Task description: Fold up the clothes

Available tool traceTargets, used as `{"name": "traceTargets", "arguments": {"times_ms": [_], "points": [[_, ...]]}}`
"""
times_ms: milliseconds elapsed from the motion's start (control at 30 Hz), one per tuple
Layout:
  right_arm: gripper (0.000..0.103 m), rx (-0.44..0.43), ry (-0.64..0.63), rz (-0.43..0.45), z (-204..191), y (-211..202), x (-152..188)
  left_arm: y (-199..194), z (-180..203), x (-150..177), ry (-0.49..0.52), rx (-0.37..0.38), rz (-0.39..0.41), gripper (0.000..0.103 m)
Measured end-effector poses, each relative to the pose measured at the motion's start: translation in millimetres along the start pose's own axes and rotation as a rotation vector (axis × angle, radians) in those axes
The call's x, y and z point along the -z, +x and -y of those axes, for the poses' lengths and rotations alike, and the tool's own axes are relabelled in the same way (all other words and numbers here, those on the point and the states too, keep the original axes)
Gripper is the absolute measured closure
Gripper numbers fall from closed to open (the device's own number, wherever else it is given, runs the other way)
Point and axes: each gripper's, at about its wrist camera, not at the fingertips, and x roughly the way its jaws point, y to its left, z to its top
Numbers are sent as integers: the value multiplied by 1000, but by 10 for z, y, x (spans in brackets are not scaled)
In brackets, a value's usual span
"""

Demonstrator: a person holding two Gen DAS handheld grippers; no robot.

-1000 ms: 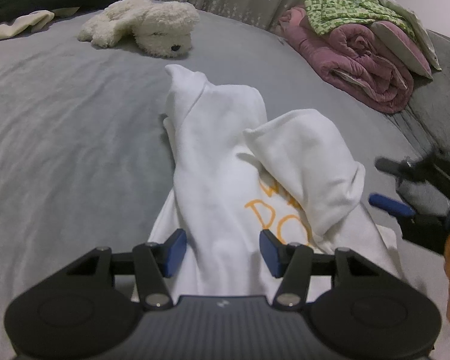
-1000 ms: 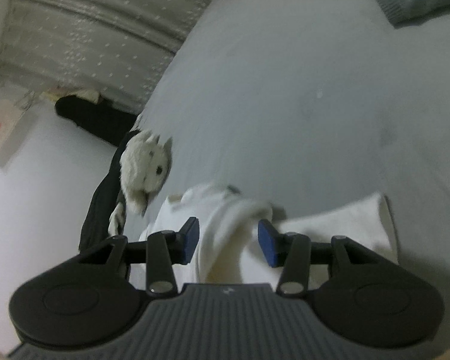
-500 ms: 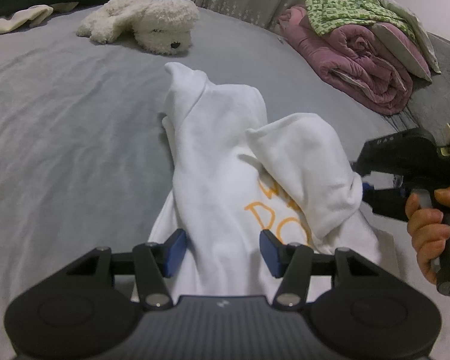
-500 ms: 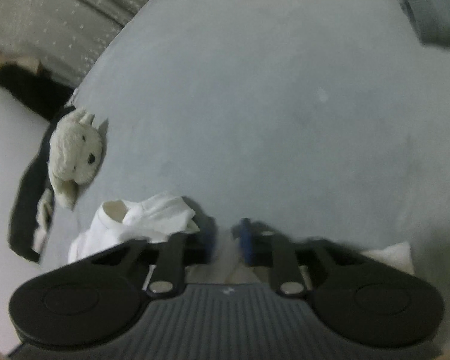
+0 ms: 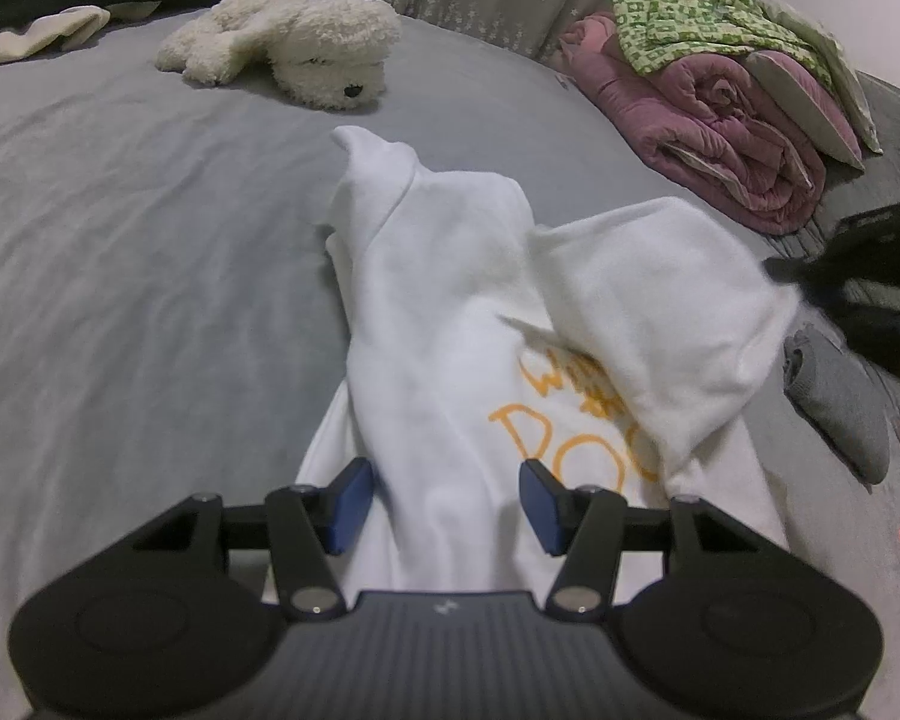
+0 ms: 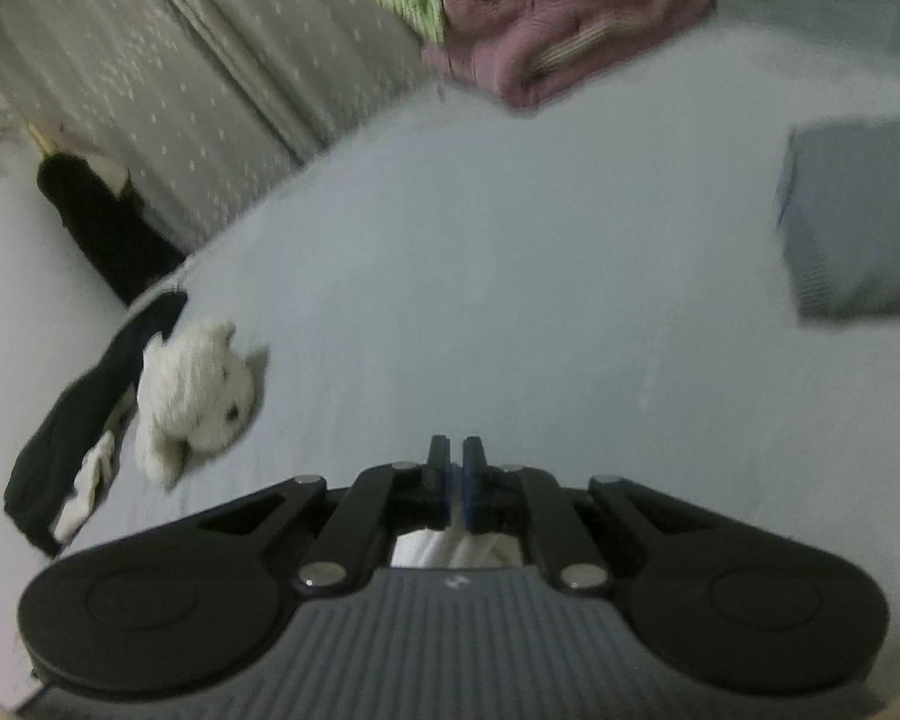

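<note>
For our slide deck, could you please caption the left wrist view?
Open left tongs straddle a white sweatshirt on the grey bed.

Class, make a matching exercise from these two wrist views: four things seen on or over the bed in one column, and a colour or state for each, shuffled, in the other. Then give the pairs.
Things
1. white sweatshirt
2. plush dog
3. left tool
4. right tool

Descriptions
A. fingers wide apart, over the garment's near edge
B. lies on its side at the far end of the bed
C. orange letters on its front
D. fingers pressed together on a bit of white cloth

Pairs: 1-C, 2-B, 3-A, 4-D
</note>
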Motion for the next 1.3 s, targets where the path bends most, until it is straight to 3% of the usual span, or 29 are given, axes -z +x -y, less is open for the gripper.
{"name": "traceTargets", "arguments": {"times_ms": [267, 533, 900, 1300], "points": [[98, 96, -45, 267, 52, -481, -388, -3, -1, 0, -2, 2, 1, 48], [98, 291, -100, 448, 330, -592, -546, -6, 2, 15, 3, 6, 5, 48], [98, 525, -201, 433, 945, -171, -207, -5, -6, 16, 10, 17, 8, 48], [97, 622, -260, 368, 1391, 218, 197, -28, -42, -38, 17, 3, 40, 49]]}}
